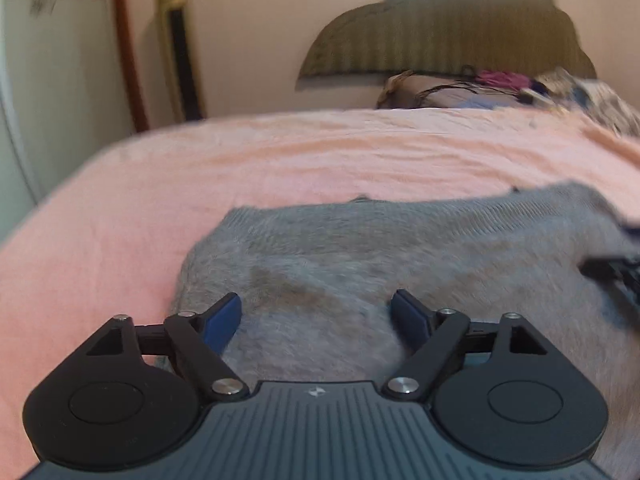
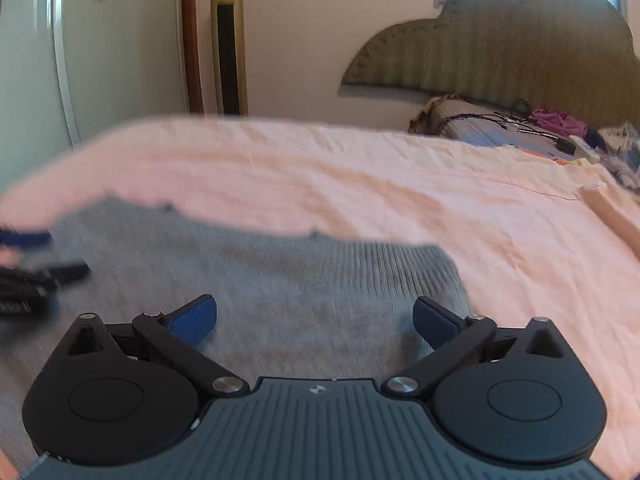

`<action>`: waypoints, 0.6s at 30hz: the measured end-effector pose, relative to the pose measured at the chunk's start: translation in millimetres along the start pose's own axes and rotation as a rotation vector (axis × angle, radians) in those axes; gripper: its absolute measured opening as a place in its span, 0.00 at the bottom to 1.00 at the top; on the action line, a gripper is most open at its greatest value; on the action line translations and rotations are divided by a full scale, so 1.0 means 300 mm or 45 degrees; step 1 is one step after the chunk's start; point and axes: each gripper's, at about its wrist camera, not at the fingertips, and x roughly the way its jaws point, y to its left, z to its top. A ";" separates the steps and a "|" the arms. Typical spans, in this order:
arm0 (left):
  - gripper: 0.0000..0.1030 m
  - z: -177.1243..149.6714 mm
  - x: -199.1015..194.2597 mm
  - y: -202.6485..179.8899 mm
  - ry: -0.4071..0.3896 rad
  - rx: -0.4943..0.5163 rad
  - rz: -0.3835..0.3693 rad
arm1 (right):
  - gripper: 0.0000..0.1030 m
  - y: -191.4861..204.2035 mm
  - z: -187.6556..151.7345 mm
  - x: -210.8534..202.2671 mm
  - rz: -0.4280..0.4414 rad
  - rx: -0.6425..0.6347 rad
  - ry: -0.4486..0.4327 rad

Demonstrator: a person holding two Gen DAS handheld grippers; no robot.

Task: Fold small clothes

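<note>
Under both open tools (image 1: 316, 312) (image 2: 316, 316), grey knit garment (image 1: 360, 264)

Both wrist cams low over sweater (image 1: 360, 272)

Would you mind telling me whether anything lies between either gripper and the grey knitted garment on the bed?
Nothing visible does. The left gripper and right gripper hang open directly over the grey garment on the pink sheet.

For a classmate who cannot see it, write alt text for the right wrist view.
Open tongs with blue pads hover over a grey knitted garment lying flat on a pink bedspread. The other tongs show blurred at the left edge.
</note>
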 end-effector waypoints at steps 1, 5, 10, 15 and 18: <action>0.83 0.013 0.005 0.031 0.019 -0.065 0.030 | 1.00 -0.052 -0.003 0.003 0.064 0.103 -0.026; 0.82 -0.027 -0.174 0.158 -0.005 -0.318 -0.105 | 0.87 -0.116 0.010 -0.104 -0.012 0.262 0.013; 0.82 -0.312 -0.445 0.340 0.018 -0.882 -0.494 | 0.98 -0.236 -0.237 -0.456 0.379 0.642 -0.125; 0.88 -0.525 -0.525 0.341 -0.015 -1.230 -0.528 | 0.99 -0.264 -0.478 -0.570 0.404 0.927 -0.032; 0.99 -0.483 -0.488 0.311 -0.021 -1.285 -0.547 | 1.00 -0.268 -0.492 -0.537 0.421 1.017 -0.091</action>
